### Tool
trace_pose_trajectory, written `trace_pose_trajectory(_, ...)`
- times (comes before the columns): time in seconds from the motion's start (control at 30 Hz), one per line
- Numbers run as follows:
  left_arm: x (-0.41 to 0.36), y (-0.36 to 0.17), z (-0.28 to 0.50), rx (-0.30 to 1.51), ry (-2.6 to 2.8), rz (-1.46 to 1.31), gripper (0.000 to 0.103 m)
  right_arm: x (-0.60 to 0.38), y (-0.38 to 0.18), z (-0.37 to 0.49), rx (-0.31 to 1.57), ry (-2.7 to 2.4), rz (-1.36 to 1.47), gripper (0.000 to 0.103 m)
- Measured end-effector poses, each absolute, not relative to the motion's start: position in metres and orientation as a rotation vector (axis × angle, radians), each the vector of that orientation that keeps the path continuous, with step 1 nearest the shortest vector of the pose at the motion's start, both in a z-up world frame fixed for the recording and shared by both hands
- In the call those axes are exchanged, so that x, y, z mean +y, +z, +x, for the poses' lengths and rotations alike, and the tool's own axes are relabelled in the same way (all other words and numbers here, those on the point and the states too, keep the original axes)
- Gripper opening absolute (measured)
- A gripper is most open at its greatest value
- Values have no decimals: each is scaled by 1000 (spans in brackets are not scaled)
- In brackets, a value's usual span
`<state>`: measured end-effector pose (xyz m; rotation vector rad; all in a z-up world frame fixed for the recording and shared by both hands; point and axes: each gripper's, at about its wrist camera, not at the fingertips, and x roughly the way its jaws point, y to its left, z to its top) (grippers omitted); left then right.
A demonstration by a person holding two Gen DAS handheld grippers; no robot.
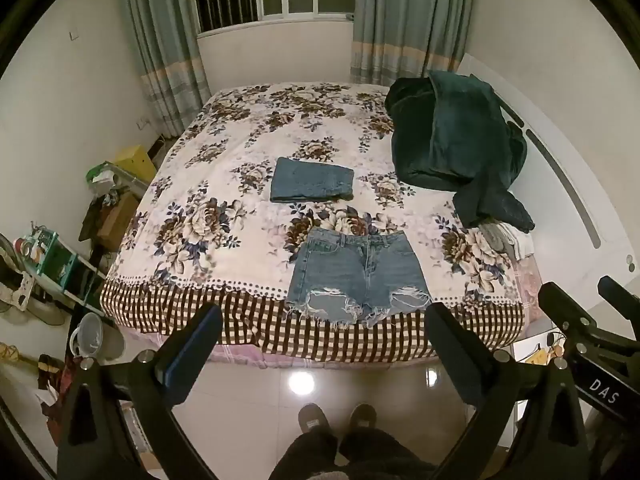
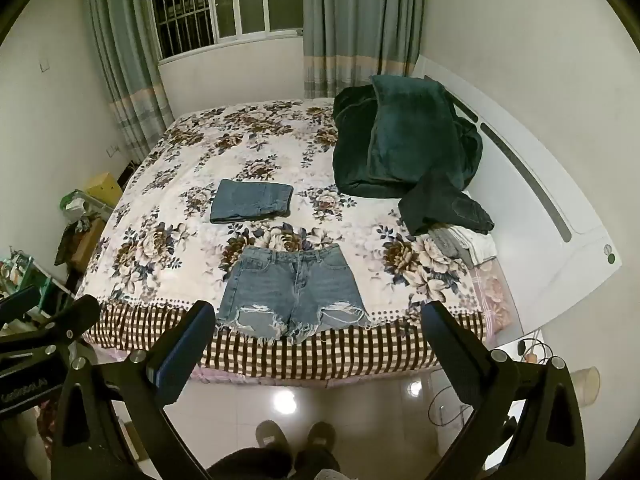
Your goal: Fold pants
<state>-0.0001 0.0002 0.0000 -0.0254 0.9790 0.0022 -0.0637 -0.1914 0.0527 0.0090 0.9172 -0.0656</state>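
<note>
A pair of frayed light-blue denim shorts [image 1: 356, 276] lies flat and unfolded near the front edge of the floral bed [image 1: 224, 184], waistband away from me. It also shows in the right wrist view [image 2: 294, 290]. A folded denim garment [image 1: 312, 180] lies behind it, also in the right wrist view [image 2: 252, 202]. My left gripper [image 1: 324, 320] is open and empty, held above the floor short of the bed. My right gripper [image 2: 318, 318] is open and empty, likewise short of the bed; it shows at the right edge of the left wrist view.
A dark green blanket pile [image 1: 456, 140] sits at the bed's right side by the white headboard [image 1: 568, 184]. Cluttered shelves and boxes [image 1: 60, 256] stand on the left. Tiled floor [image 1: 360, 376] and the person's slippers [image 1: 336, 420] are below.
</note>
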Motion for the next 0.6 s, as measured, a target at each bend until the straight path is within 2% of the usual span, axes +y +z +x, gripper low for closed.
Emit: trace_pose_trajectory(0.6, 0, 0, 1, 981, 8, -18, 103, -194, 61, -70, 917, -64, 8, 103)
